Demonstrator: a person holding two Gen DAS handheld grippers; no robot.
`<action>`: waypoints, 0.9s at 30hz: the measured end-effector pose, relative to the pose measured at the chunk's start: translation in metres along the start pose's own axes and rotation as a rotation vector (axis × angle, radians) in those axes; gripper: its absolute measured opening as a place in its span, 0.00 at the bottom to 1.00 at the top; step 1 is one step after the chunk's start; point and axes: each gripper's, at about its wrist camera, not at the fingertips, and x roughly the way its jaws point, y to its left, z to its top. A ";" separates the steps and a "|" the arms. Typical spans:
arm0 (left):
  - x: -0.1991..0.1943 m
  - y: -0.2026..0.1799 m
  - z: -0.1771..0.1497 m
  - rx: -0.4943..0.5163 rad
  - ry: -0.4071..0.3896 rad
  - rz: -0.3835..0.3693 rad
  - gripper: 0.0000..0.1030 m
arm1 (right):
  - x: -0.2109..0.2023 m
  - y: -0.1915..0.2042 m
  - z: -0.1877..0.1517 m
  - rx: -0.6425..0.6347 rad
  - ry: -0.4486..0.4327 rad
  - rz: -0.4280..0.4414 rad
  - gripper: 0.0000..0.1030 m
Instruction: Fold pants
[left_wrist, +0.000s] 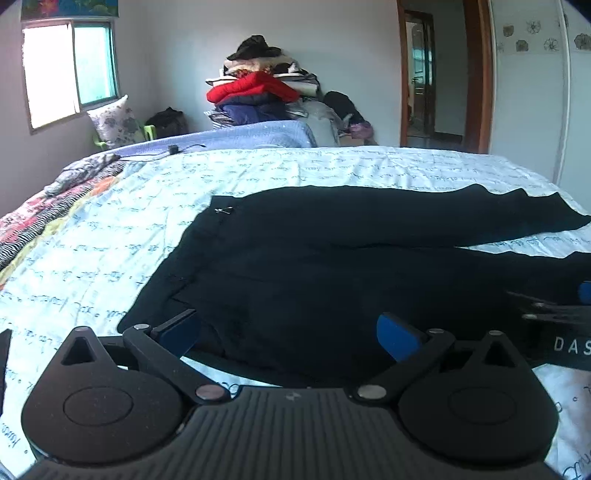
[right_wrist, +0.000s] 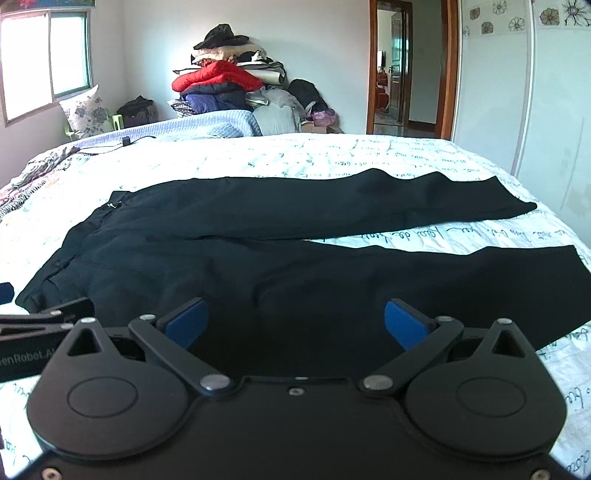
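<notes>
Black pants (left_wrist: 332, 258) lie flat on the bed, waist at the left, both legs running to the right and spread apart. They also show in the right wrist view (right_wrist: 295, 236). My left gripper (left_wrist: 290, 332) is open over the near edge of the pants by the waist and seat. My right gripper (right_wrist: 295, 321) is open over the near leg. Neither holds anything. The right gripper's body shows at the right edge of the left wrist view (left_wrist: 561, 325); the left gripper's body shows at the left edge of the right wrist view (right_wrist: 33, 332).
The bed has a white quilt with script print (right_wrist: 332, 155). A patterned blanket (left_wrist: 48, 214) lies at the left. A pile of clothes (left_wrist: 258, 92) stands behind the bed by the wall. A doorway (left_wrist: 432, 74) is at the back right, a window (left_wrist: 70, 66) at the left.
</notes>
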 end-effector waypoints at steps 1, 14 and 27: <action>-0.001 -0.001 -0.001 0.009 -0.003 0.007 0.99 | -0.001 0.000 0.000 -0.006 -0.003 -0.003 1.00; 0.005 0.006 -0.001 0.005 0.004 0.041 0.99 | 0.001 0.012 -0.006 -0.010 0.031 0.072 1.00; 0.011 0.006 -0.003 -0.002 0.018 0.038 0.99 | 0.002 0.008 -0.005 -0.009 0.027 0.069 1.00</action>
